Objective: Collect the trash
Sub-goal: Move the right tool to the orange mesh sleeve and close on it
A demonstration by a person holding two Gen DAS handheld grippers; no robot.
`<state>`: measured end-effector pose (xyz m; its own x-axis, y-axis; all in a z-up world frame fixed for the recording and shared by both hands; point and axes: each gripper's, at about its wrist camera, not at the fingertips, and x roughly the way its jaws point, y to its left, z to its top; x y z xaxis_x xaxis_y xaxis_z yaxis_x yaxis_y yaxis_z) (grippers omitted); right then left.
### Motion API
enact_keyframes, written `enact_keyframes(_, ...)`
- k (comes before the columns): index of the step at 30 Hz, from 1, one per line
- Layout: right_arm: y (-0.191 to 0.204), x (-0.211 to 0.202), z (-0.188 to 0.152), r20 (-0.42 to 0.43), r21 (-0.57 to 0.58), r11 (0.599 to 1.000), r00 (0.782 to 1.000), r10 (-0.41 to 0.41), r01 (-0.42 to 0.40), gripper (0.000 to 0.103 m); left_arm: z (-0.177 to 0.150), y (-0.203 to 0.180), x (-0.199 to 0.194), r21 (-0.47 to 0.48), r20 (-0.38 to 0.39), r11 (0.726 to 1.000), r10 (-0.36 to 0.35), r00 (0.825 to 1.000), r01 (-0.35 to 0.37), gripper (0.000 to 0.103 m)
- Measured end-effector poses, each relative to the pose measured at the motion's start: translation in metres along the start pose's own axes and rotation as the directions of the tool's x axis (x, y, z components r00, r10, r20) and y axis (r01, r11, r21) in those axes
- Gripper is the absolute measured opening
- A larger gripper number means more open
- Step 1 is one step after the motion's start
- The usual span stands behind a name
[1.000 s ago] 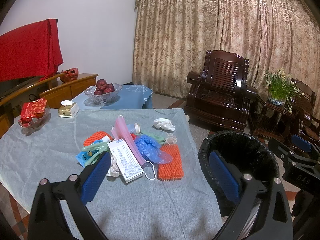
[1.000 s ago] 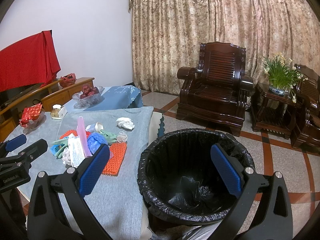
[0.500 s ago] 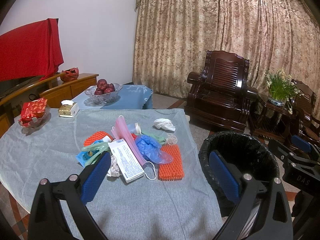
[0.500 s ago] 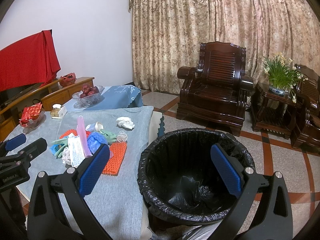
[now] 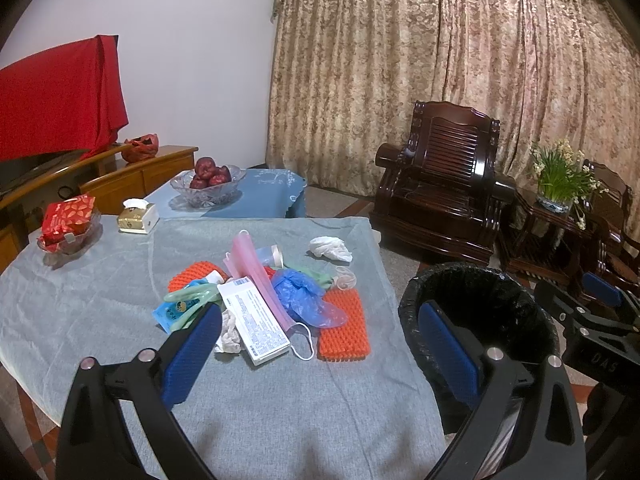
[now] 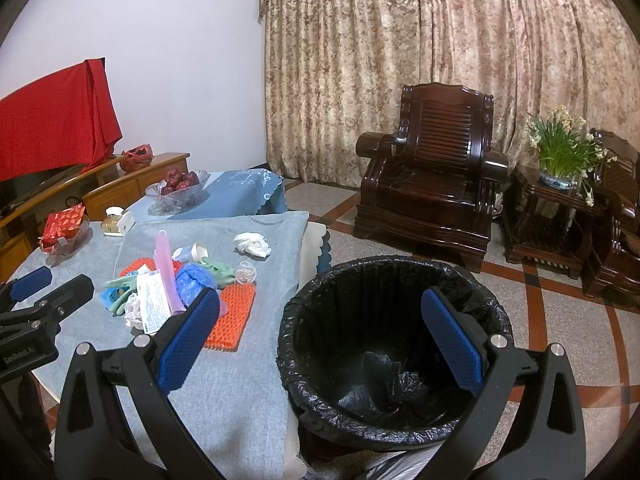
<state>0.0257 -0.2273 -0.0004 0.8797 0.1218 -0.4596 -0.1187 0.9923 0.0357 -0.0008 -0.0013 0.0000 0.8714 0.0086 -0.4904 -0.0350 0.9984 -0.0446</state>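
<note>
A pile of trash lies on the grey tablecloth (image 5: 280, 400): a white printed box (image 5: 254, 322), a pink mask (image 5: 256, 268), a blue plastic cover (image 5: 304, 296), an orange foam net (image 5: 343, 326), green gloves (image 5: 192, 296) and a crumpled white tissue (image 5: 330, 248). A bin with a black liner (image 6: 394, 344) stands right of the table, also in the left wrist view (image 5: 480, 300). My left gripper (image 5: 318, 354) is open and empty above the table's near edge. My right gripper (image 6: 320, 342) is open and empty above the bin.
On the table's far side stand a red packet in a glass dish (image 5: 66, 222), a tissue box (image 5: 138, 218) and a glass bowl of apples (image 5: 208, 184). A dark wooden armchair (image 6: 432, 184) and a side table with a flower pot (image 6: 560, 176) stand on the tiled floor.
</note>
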Motion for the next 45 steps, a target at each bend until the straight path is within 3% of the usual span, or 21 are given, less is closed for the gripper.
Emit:
enact_keyframes(8,0.019,0.022,-0.008,-0.003,-0.019,1.0,1.0,0.013,-0.013,0.098,-0.003,0.023,0.012,-0.01,-0.003,1.0,0.013,1.0,-0.013,0.097)
enact_keyframes(15,0.04,0.049,-0.007,-0.029,-0.057,0.996,0.997,0.066,-0.068,0.098,-0.011,0.064,0.034,-0.039,-0.025,0.995,0.094,0.995,-0.095,0.097)
enact_keyframes(23,0.086,0.111,-0.014,-0.094,-0.1,0.983,0.985,0.144,-0.153,0.097,-0.028,0.115,0.065,-0.097,-0.037,0.975,0.196,0.98,-0.199,0.096)
enact_keyframes(28,0.11,0.161,-0.032,-0.182,-0.115,0.978,0.971,0.151,-0.174,0.084,-0.035,0.123,0.083,-0.077,-0.037,0.972,0.22,0.975,-0.222,0.091)
enact_keyframes(32,0.12,0.19,-0.046,-0.244,-0.132,0.976,0.96,0.138,-0.174,0.08,-0.039,0.127,0.093,-0.062,-0.042,0.974,0.215,0.976,-0.217,0.089)
enact_keyframes(43,0.129,0.225,-0.074,-0.372,-0.164,0.965,0.919,0.13,-0.203,0.066,-0.051,0.124,0.117,-0.065,-0.099,0.984,0.16,0.982,-0.167,0.08)
enact_keyframes(45,0.129,0.23,-0.077,-0.396,-0.148,0.962,0.905,0.155,-0.23,0.055,-0.052,0.12,0.119,-0.06,-0.104,0.986,0.151,0.983,-0.157,0.08)
